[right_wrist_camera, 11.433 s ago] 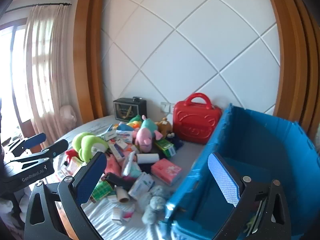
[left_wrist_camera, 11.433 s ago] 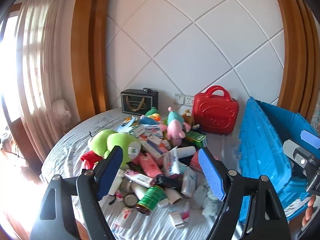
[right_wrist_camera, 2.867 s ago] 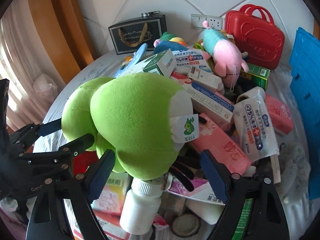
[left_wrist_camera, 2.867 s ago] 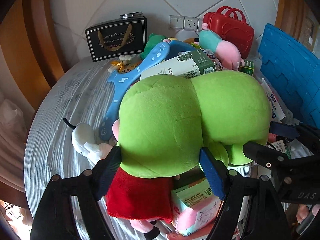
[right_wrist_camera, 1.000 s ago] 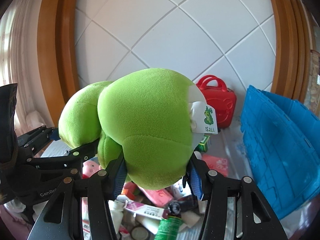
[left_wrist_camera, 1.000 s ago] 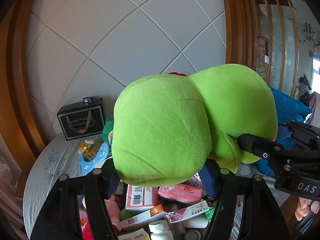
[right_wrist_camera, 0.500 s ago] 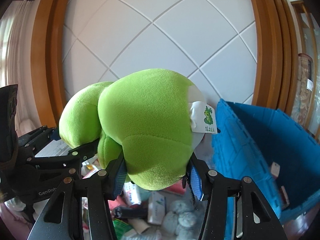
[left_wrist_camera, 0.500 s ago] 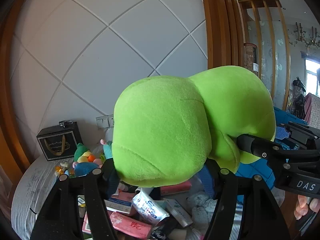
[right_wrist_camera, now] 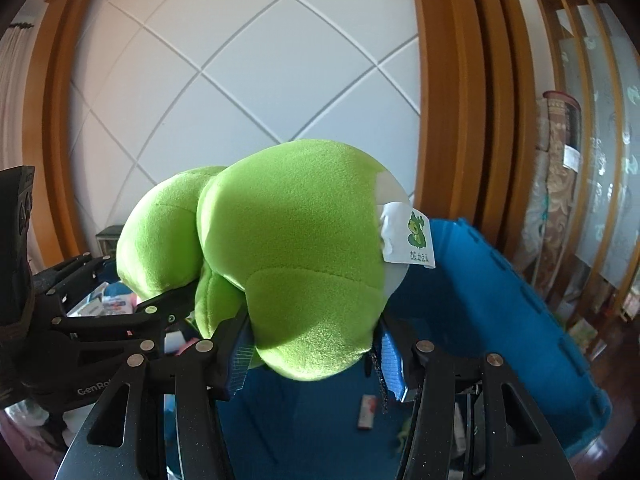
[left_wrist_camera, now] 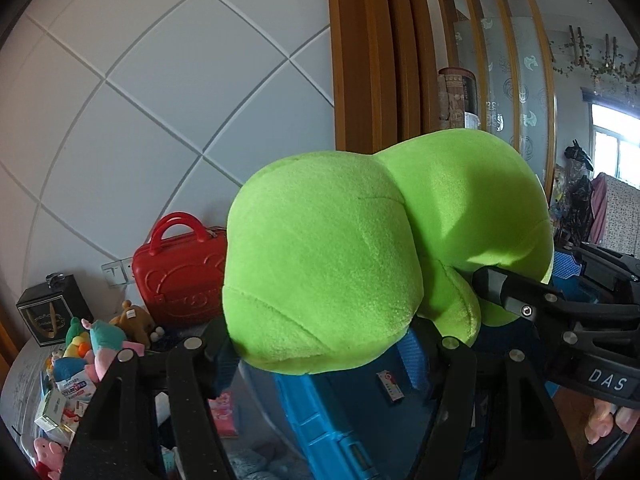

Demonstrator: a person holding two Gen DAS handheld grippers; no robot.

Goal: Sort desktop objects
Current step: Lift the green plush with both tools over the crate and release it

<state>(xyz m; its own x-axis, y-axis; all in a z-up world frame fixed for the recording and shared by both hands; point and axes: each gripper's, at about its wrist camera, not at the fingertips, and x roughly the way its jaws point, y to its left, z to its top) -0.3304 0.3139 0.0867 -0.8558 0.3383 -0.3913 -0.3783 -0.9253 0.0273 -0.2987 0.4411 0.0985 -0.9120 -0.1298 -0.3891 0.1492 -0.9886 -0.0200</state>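
Left wrist view: left gripper point(left_wrist_camera: 326, 346) pinches the squishy, light-looking green plush toy point(left_wrist_camera: 320, 260) low on its lobe above the blue crate point(left_wrist_camera: 332, 420), a small packet point(left_wrist_camera: 390, 385) inside; right wrist view: right gripper point(right_wrist_camera: 314, 354) squeezes its other lobe, another packet point(right_wrist_camera: 367, 411) on the crate floor.

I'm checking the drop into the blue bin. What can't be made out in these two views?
- Left wrist: the green plush toy hides most of the blue bin.
- Right wrist: the small packet on the bin floor is too blurred to read.
- Both views: the toy's face is turned away.
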